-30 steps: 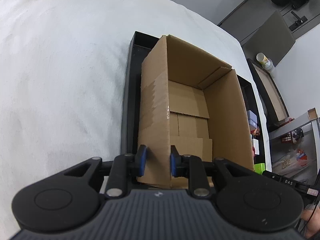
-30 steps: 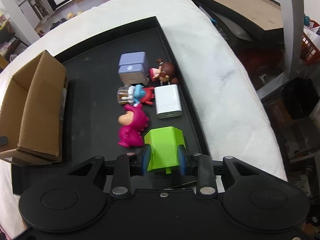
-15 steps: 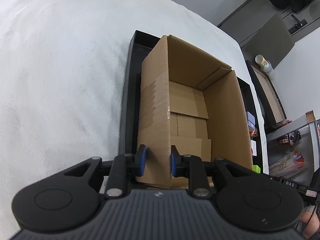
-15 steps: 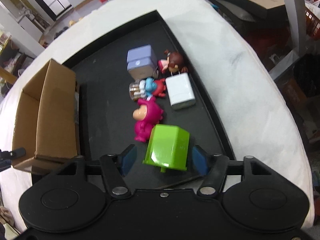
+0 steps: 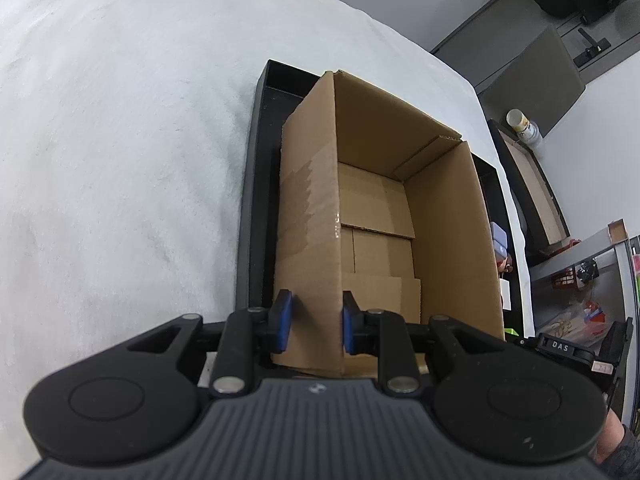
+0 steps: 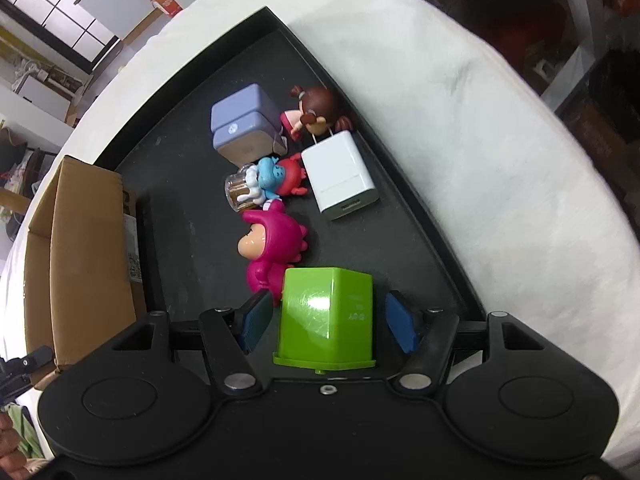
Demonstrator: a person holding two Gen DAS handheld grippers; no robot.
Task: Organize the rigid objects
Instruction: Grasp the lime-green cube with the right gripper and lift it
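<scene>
An open cardboard box [image 5: 384, 216] stands on a black tray [image 5: 250, 216]. My left gripper [image 5: 314, 322] is shut on the box's near left wall. In the right wrist view the box [image 6: 80, 248] sits at the tray's left. My right gripper [image 6: 326, 318] is open, its blue pads apart on either side of a green block [image 6: 328, 316] that rests on the tray [image 6: 180, 160]. Beyond it lie a pink figurine [image 6: 268, 252], a blue and red figurine [image 6: 268, 182], a white charger [image 6: 342, 174], a lilac box [image 6: 244, 128] and a brown-haired doll [image 6: 316, 114].
The tray lies on a white cloth-covered table [image 5: 120, 160] whose right edge [image 6: 520, 160] drops to shelving and clutter. A second tray with a brown board [image 5: 532, 184] and a small bottle [image 5: 522, 122] sit beyond the table.
My right gripper has opened and let go of the green block, which now rests between the pads. The left gripper keeps its hold on the box wall.
</scene>
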